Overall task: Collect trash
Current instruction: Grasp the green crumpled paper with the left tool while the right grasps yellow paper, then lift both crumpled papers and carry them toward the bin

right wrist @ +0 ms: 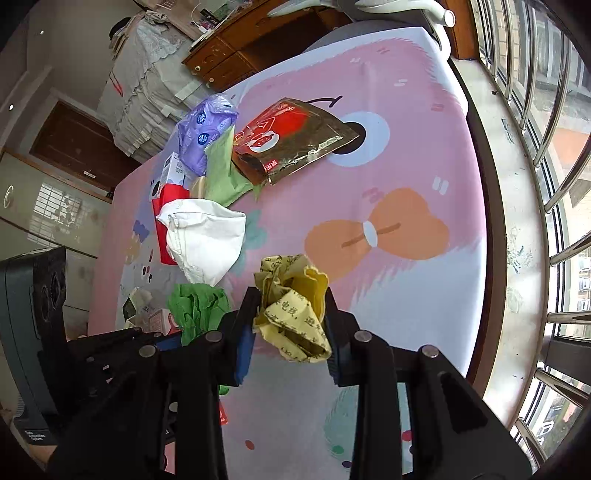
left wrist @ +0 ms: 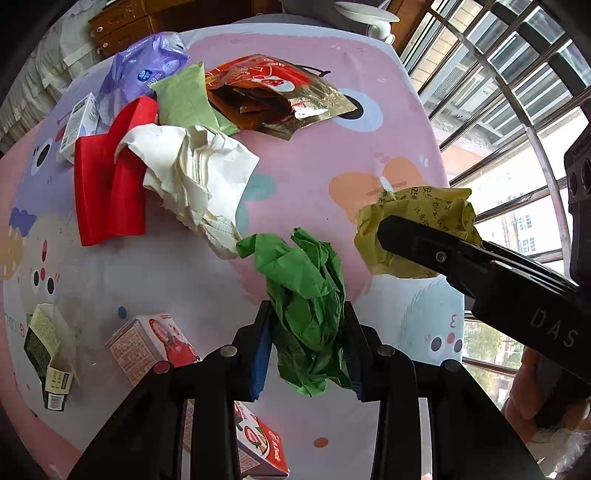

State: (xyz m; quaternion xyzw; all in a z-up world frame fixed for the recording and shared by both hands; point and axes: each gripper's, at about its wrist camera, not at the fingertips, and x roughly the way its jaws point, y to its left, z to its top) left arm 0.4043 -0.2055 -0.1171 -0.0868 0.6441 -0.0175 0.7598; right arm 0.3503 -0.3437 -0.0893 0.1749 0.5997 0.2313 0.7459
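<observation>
Pink counter (left wrist: 314, 155) strewn with wrappers: two tools, left tool (left wrist: 306, 332) clamping one green paper wad (left wrist: 306, 280), right tool (right wrist: 291, 317) clamping one yellow wad (right wrist: 291, 306).

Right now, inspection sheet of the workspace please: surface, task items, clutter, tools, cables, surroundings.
Surface: table under a pink cartoon-print cloth.
Job's things: crumpled green paper, crumpled yellow printed paper, white crumpled paper, red-gold foil bag, green pouch, purple plastic bag.
Clutter: red folder, small cartons.
Tools: left tool shut on the green paper; right tool shut on the yellow paper.
Cables: nothing seen.
Surroundings: barred window, wooden drawers.
</observation>
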